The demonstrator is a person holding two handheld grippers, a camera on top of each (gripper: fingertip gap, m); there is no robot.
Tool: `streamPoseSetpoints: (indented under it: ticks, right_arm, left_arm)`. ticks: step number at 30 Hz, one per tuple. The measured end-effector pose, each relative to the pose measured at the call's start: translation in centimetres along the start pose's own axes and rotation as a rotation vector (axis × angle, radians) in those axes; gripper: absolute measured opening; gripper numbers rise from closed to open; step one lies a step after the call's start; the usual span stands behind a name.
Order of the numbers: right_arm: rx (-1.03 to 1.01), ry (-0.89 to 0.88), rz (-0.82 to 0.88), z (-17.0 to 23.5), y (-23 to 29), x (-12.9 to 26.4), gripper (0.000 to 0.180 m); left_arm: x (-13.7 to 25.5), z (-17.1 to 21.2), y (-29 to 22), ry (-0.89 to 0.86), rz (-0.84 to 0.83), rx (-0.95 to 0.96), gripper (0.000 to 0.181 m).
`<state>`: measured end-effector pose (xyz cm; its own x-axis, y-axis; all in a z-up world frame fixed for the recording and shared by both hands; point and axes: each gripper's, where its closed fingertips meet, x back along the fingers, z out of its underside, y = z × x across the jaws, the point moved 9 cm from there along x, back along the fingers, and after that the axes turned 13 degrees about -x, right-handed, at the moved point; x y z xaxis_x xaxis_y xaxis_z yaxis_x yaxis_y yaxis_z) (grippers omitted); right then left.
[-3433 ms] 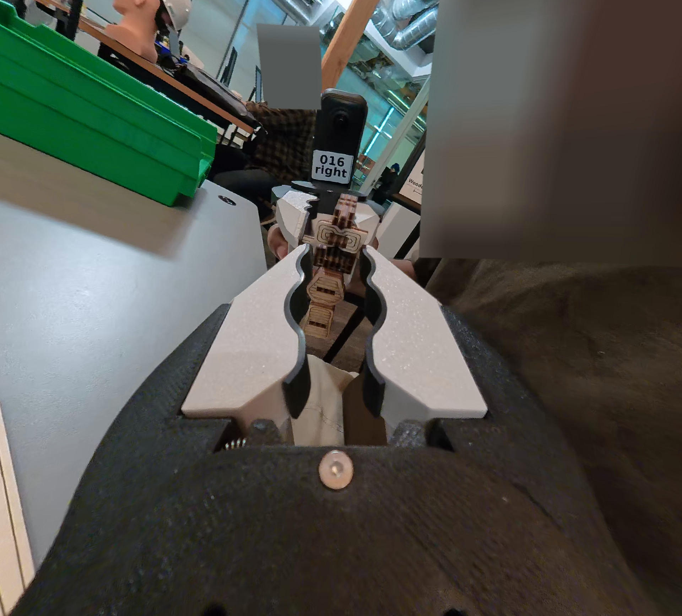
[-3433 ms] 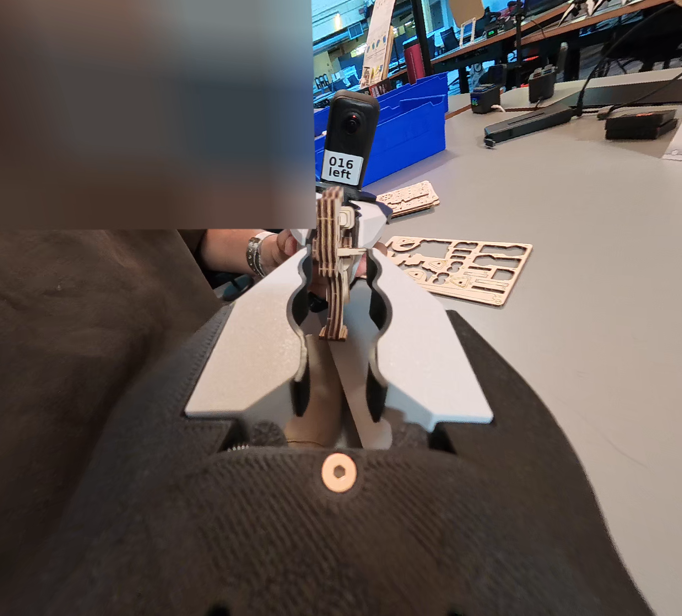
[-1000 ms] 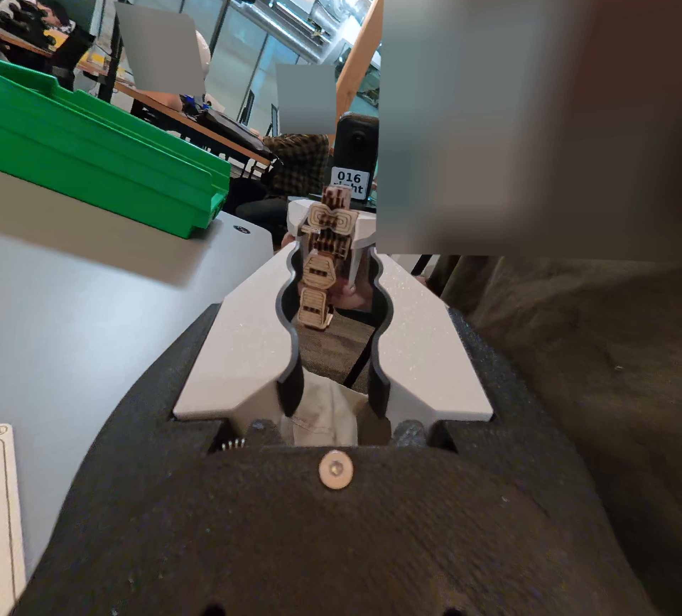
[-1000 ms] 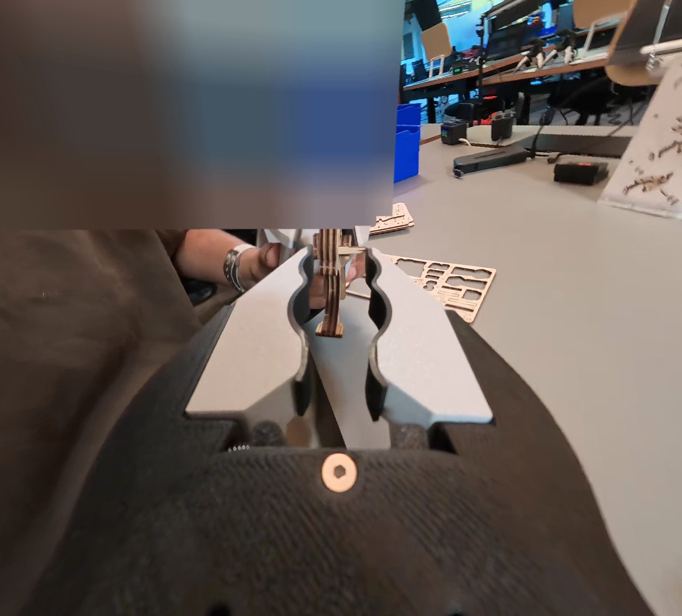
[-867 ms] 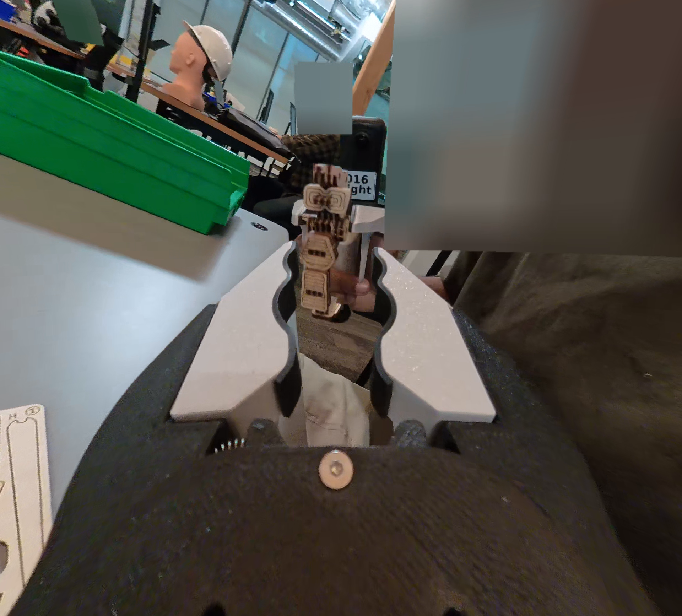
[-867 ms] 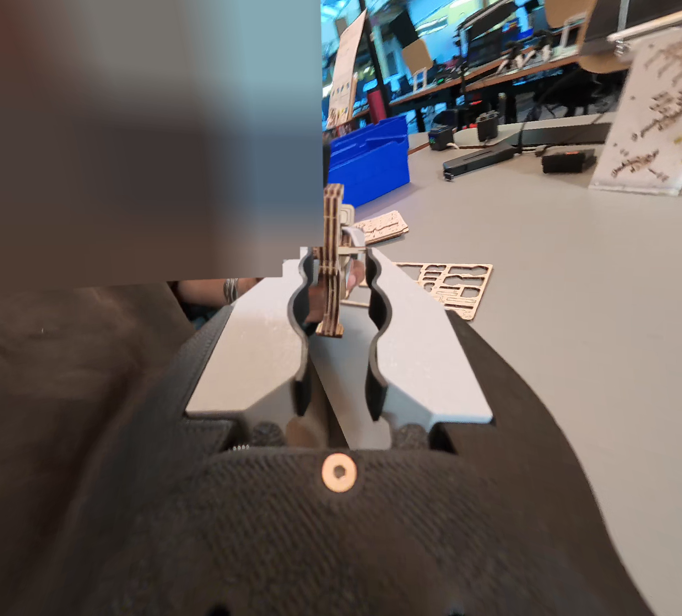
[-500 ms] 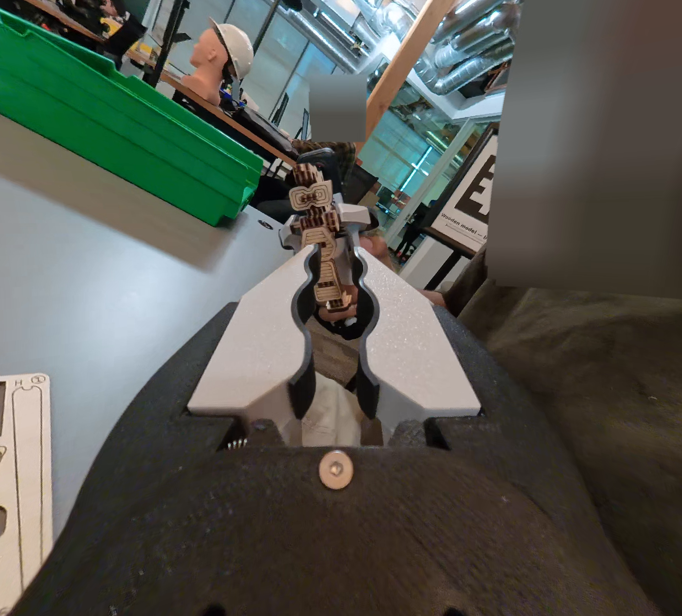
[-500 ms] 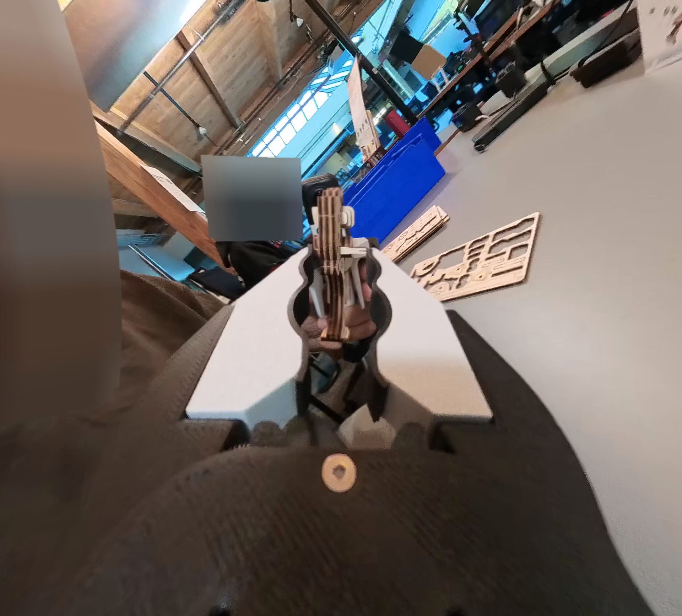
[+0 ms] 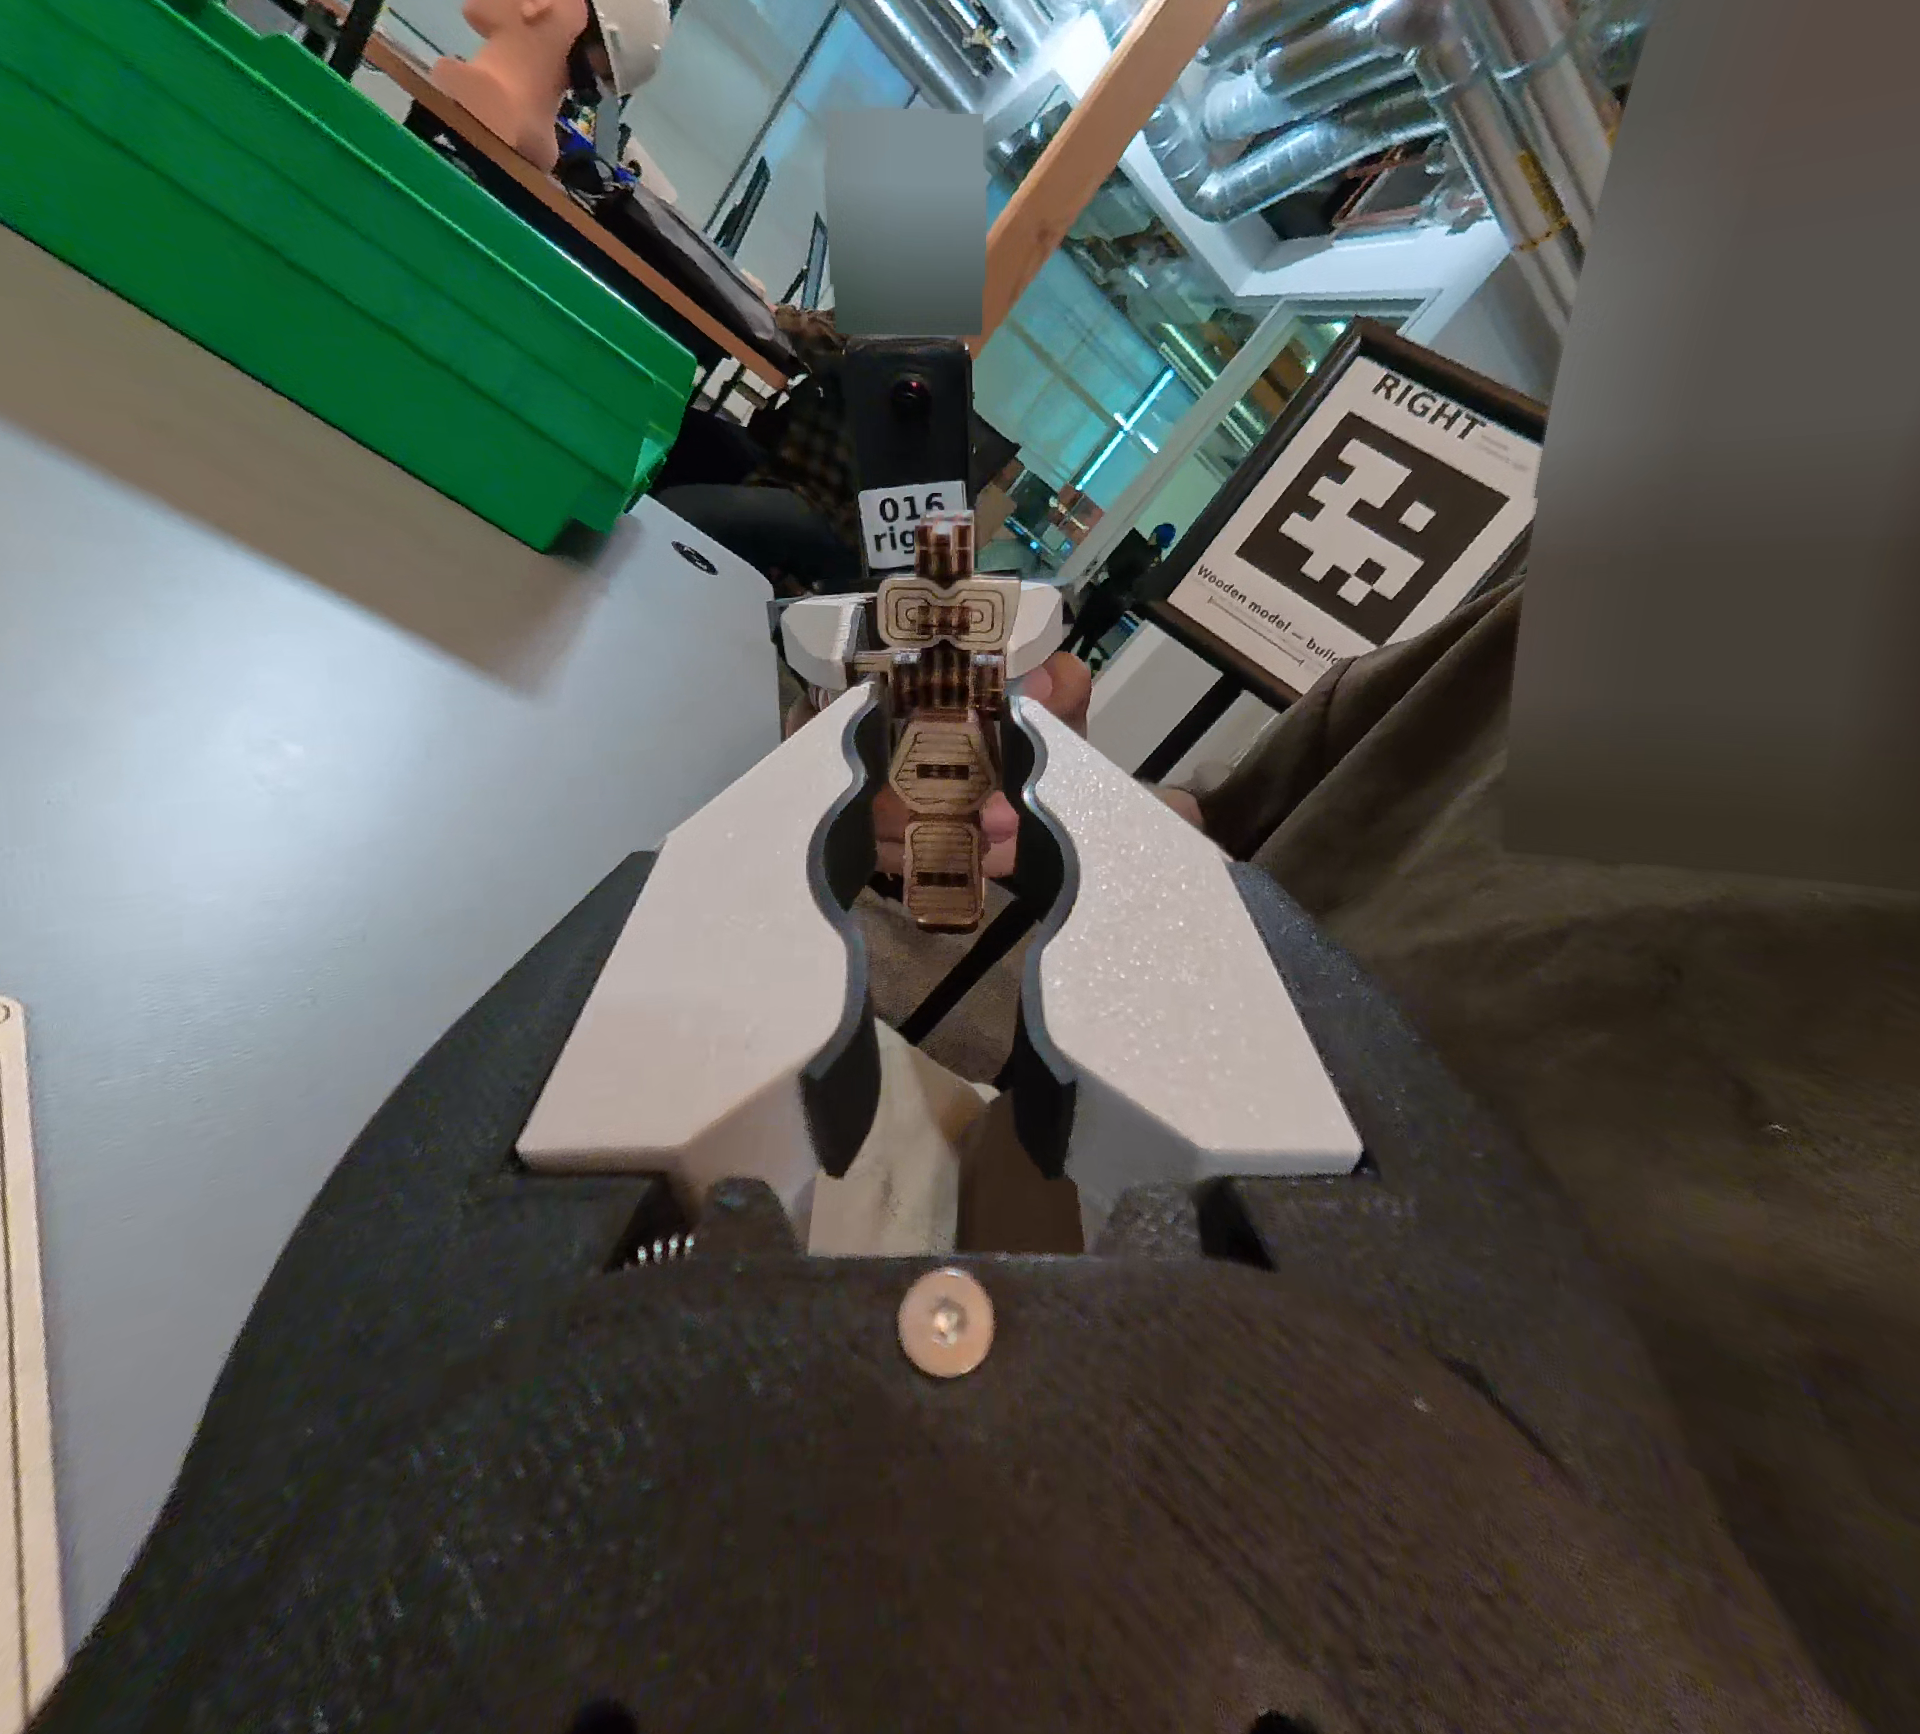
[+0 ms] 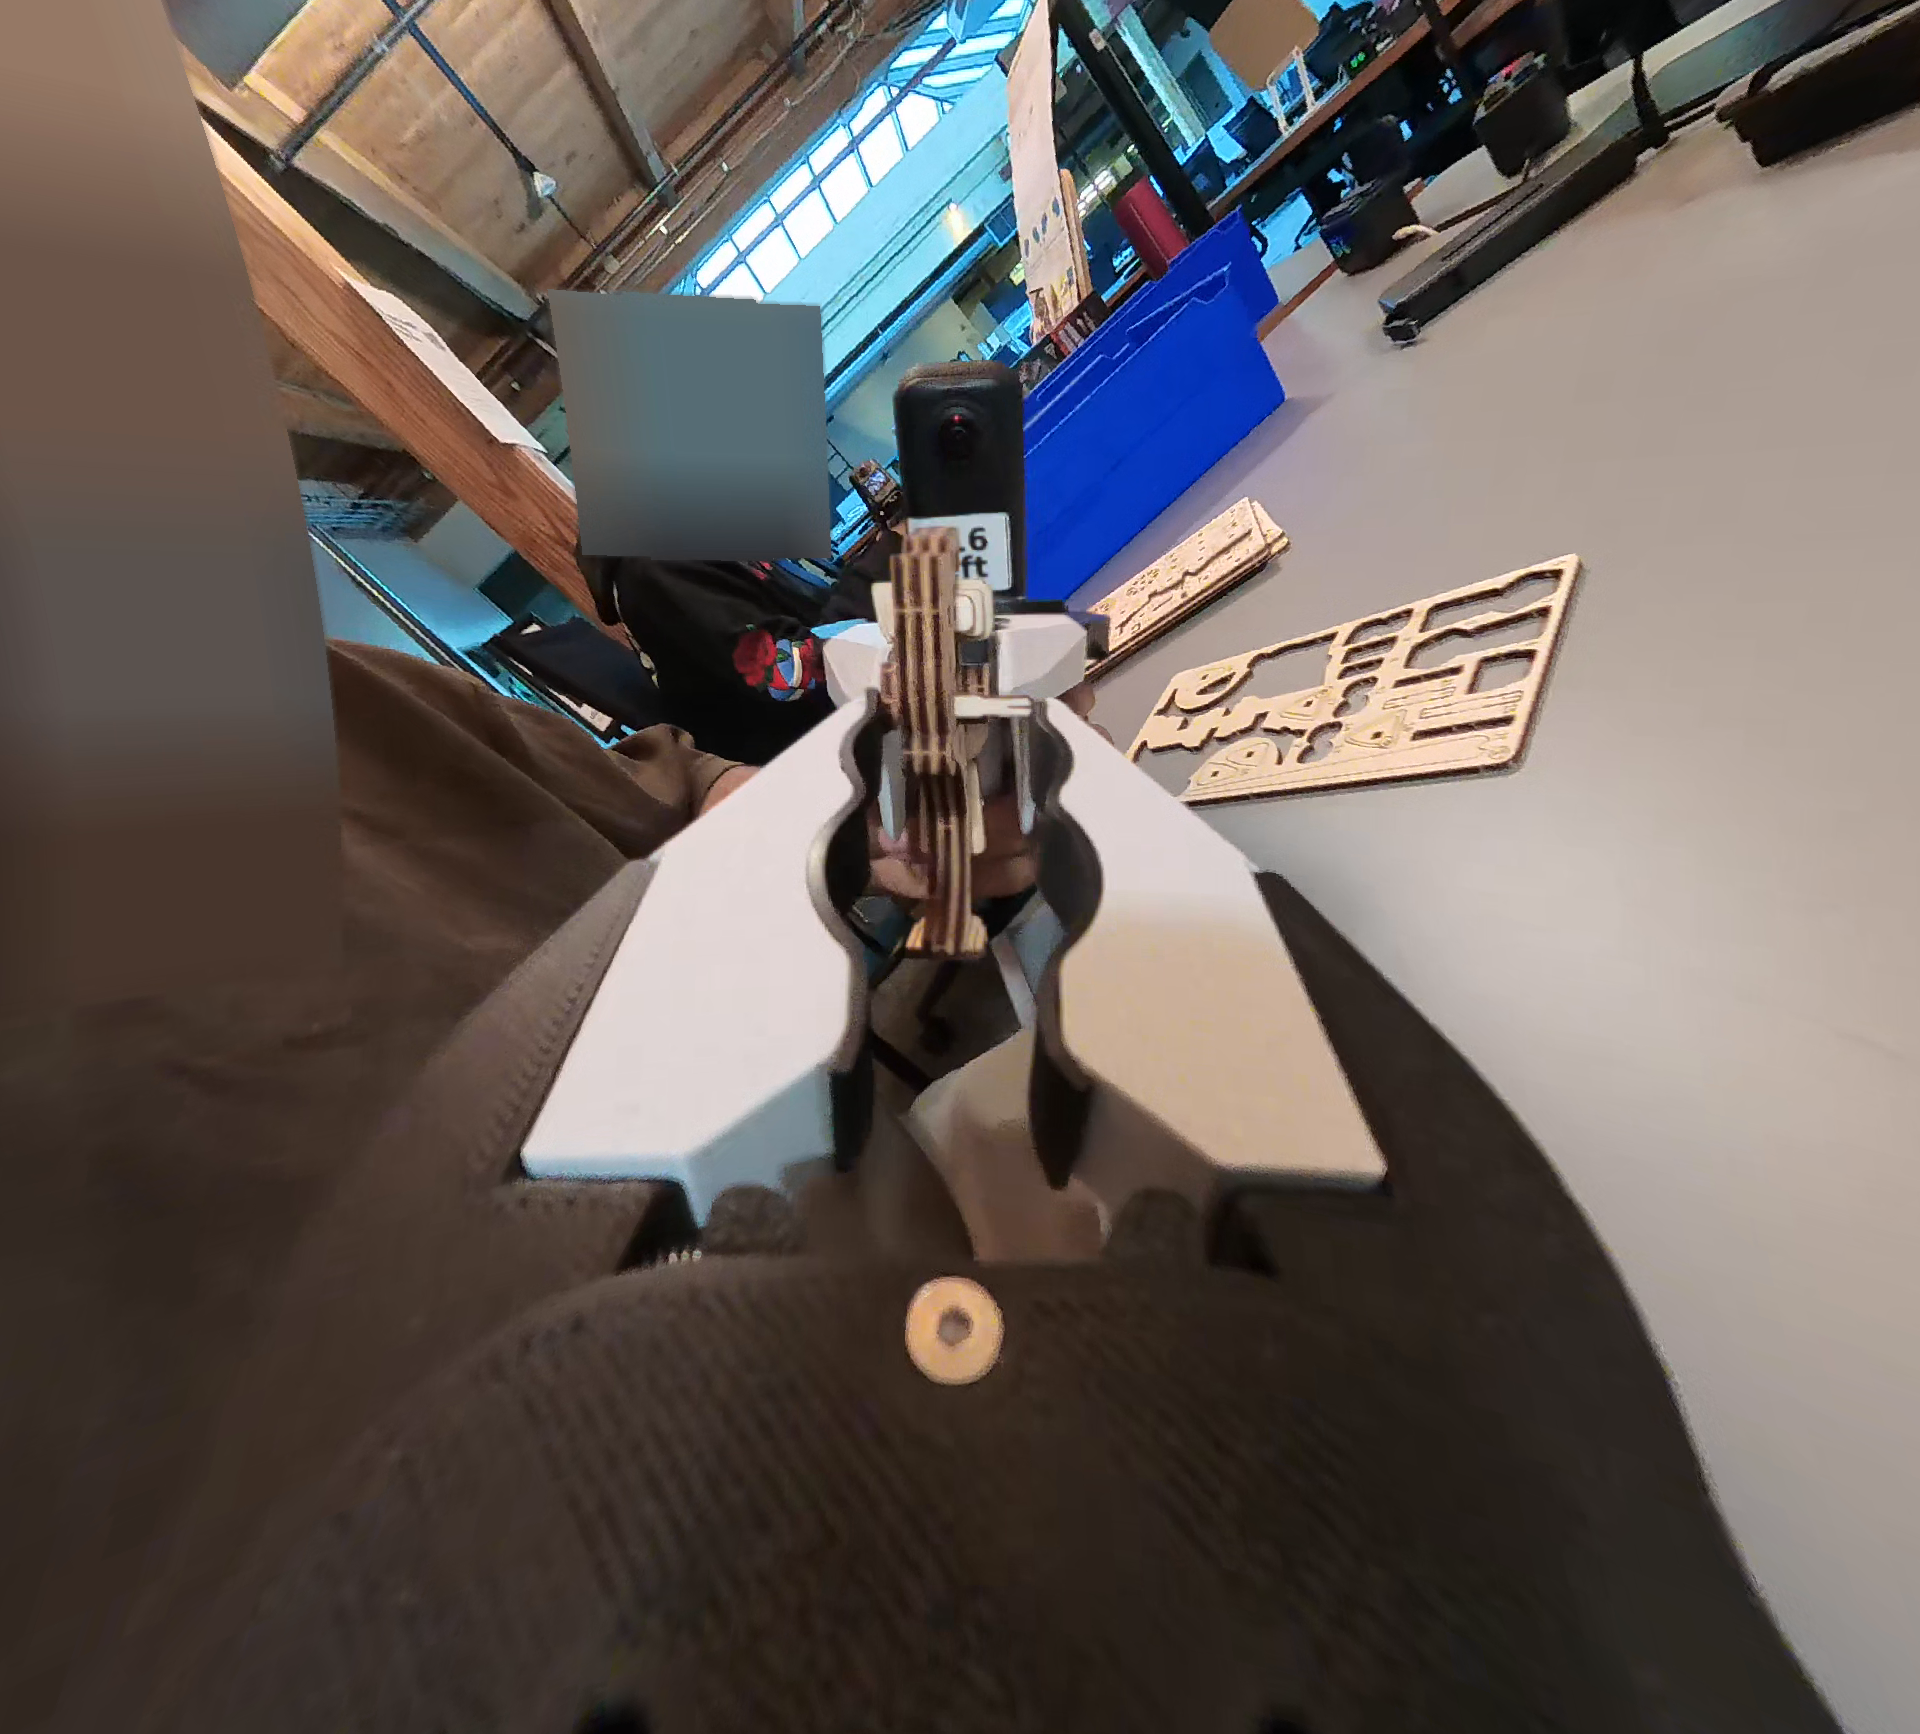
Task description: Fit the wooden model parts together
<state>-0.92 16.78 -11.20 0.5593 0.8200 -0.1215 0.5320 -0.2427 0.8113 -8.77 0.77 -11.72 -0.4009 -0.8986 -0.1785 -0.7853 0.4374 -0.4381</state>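
The wooden model [image 9: 940, 775] hangs in mid-air off the bench [image 9: 312, 749] edge, pinched at its top by the left gripper [image 9: 940, 708]. The right gripper [image 10: 951, 718] seems clamped on it too (laminated edge-on, hard to confirm). Opposing twist could split layers or drop it floorward.

The wooden model [image 9: 940, 749] is held up off the desk [image 9: 260, 801], between the two facing grippers. Bins [image 9: 312, 230] are set along the desk's far edge. On the desk [image 10: 1662, 853], a parts sheet [image 10: 1351, 708] is laid flat, with stacked sheets [image 10: 1195, 583] behind it.
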Motion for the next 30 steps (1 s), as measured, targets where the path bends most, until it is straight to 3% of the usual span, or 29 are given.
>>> streamPoseSetpoints:
  ticks: [12,30]
  right_arm:
    - [0.032,0.007,0.005,-0.1,0.0,0.5,0.033]
    - [0.155,0.020,0.083,-0.2,0.7,0.6,0.028]
  left_arm:
    - [-0.3,0.0,-0.2,0.048,-0.056,-0.030,0.017]
    - [-0.8,-0.1,-1.1,0.112,-0.115,-0.132,0.018]
